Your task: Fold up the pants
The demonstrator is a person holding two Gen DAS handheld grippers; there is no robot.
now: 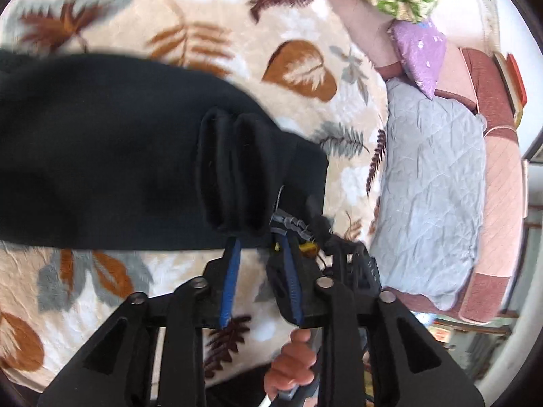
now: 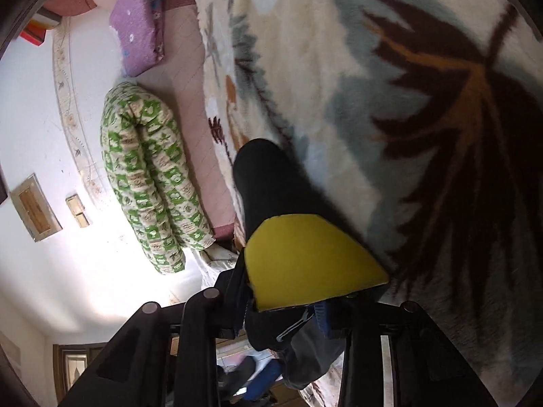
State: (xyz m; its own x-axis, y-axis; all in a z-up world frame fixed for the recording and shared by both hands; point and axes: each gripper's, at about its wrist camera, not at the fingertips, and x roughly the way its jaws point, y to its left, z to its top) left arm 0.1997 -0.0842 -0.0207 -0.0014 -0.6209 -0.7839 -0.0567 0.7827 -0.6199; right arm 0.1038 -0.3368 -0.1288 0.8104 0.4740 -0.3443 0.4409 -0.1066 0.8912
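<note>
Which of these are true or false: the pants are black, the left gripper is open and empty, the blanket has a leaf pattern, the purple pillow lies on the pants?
1. The pants are black. True.
2. The left gripper is open and empty. False: it is shut on bunched pants fabric.
3. The blanket has a leaf pattern. True.
4. The purple pillow lies on the pants. False: it sits apart, beyond the blanket's edge.
</note>
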